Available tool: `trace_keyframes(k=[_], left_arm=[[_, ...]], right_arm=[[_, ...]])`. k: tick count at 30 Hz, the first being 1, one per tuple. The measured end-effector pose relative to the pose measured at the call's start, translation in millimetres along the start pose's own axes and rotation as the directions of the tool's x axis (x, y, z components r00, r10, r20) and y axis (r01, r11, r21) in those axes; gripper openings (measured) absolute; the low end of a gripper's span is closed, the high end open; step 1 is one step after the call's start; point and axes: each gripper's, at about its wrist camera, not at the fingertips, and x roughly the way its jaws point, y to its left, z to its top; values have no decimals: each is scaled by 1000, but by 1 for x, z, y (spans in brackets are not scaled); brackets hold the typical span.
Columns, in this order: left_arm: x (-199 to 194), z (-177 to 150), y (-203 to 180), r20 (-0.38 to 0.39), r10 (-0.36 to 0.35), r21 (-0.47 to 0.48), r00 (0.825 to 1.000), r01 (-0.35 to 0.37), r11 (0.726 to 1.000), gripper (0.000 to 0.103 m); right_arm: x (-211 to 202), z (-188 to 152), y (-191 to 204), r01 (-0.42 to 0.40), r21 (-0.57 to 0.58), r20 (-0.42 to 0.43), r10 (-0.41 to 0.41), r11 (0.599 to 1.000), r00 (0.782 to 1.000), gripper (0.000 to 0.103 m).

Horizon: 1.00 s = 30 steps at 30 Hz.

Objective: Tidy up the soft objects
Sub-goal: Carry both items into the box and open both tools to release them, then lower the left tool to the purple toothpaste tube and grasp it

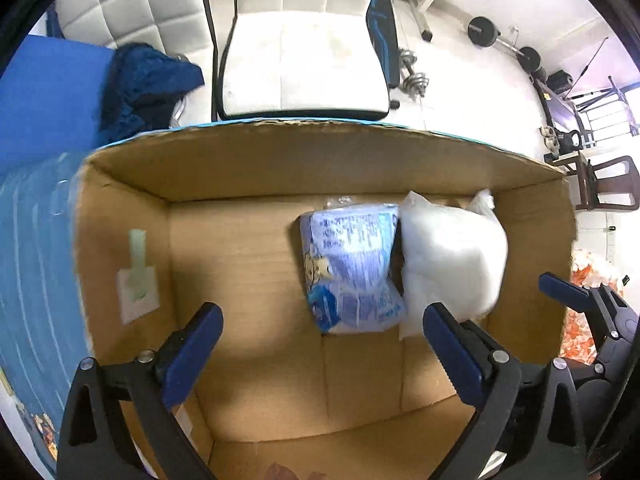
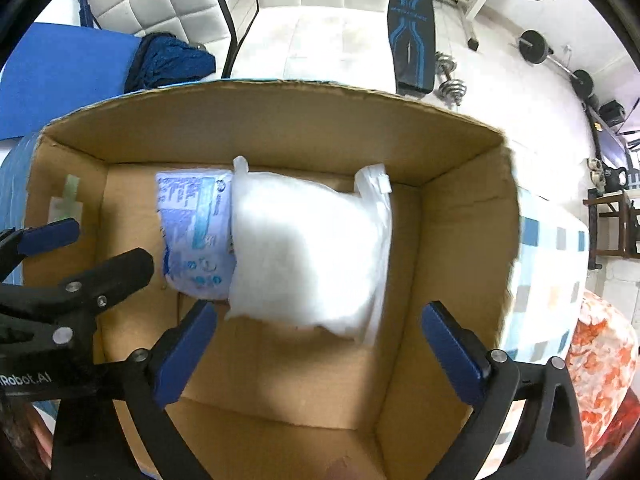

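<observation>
An open cardboard box point(image 1: 248, 168) point(image 2: 280, 120) holds two soft packs side by side on its floor: a blue printed pack point(image 1: 350, 268) point(image 2: 194, 228) on the left and a clear bag of white stuffing point(image 1: 448, 256) point(image 2: 308, 248) on the right, touching it. My left gripper point(image 1: 320, 340) is open and empty above the box, near the blue pack. My right gripper point(image 2: 320, 340) is open and empty above the white bag. The right gripper also shows at the right edge of the left wrist view, and the left gripper at the left edge of the right wrist view.
A dark blue knitted cloth point(image 1: 148, 84) point(image 2: 172, 60) lies behind the box on a blue mat point(image 1: 48, 92). An orange-and-white patterned soft item point(image 2: 604, 364) point(image 1: 588, 304) lies right of the box. A white padded chair point(image 1: 304, 64) and gym weights point(image 1: 416, 76) stand beyond.
</observation>
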Motion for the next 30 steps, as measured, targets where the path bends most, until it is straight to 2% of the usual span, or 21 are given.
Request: trace_keyframes(k=[2,4,10,11,13,21,30], left_arm=[[-9,-9,7,25,9,3,1000,-9,1000,103],[-2,-10,0,35,14,-2,999,-13,1000,103],[-17,-44,-1,81,40,-14,996,-39,999,103],[-13,-38,0,83,24,-5,996,-24,1000,103],[-19,-46,1,105,36,-7,994,-36,999,103],[-62,-79,-14,190,37,7,981,-39,999,103],[-106,-130,-29,263,31,1,964,-33,999,103]], right_arm=[[-13,-12,2,0,23,26,-1,1000,1000,103],[-23,-28,2,-18,48,39,16,999,999,103],[-47,-71,8,-59,80,89,52,995,995,103],[-52,-77,8,-60,79,101,52,995,994,103],[-62,-88,8,-58,76,126,48,995,991,103],[-113,-122,6,-65,74,220,48,995,974,103],[-159,-186,9,-103,30,275,90,994,957,103]])
